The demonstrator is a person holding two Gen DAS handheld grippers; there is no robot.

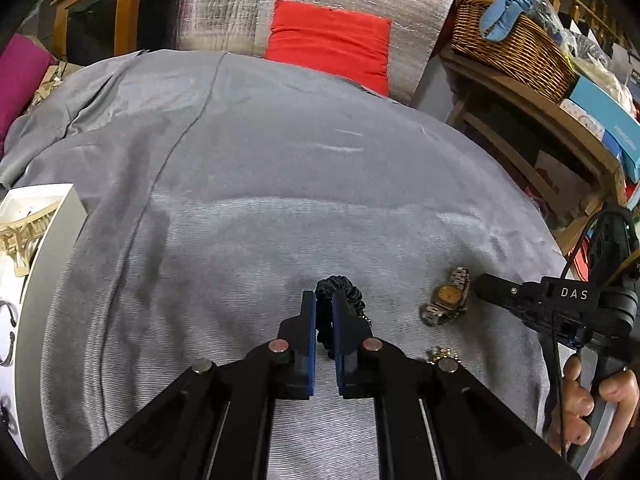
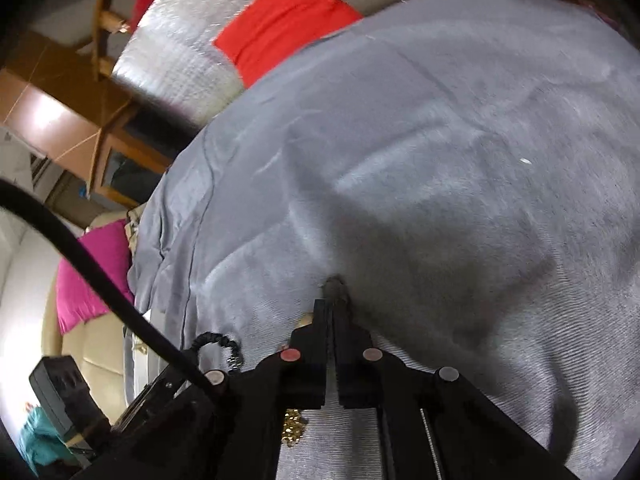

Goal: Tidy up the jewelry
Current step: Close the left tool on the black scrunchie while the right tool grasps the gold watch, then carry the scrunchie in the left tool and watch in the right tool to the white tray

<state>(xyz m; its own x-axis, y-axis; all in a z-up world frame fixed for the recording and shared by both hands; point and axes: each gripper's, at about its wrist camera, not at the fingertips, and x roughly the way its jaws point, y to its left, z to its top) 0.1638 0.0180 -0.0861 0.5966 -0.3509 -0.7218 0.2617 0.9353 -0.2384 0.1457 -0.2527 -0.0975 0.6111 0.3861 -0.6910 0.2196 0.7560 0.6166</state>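
Observation:
My left gripper [image 1: 325, 300] is shut on a black beaded bracelet [image 1: 347, 286] that curls up past the blue pads, just above the grey cloth [image 1: 260, 184]. A metal watch [image 1: 447, 295] with a yellow dial lies on the cloth to its right, and a small gold piece [image 1: 442, 355] lies nearer me. My right gripper [image 2: 333, 304] is closed on the watch's band [image 2: 335, 286], which sticks out past the fingertips. In the left wrist view the right gripper [image 1: 486, 283] reaches the watch from the right. The bracelet [image 2: 224, 345] and the gold piece [image 2: 294, 426] also show in the right wrist view.
A white jewelry tray [image 1: 48, 216] with gold and dark pieces stands at the left edge of the cloth. A red cushion [image 1: 328, 40] and silver foil panel are behind the table. A wicker basket [image 1: 516, 48] sits on a wooden shelf at right.

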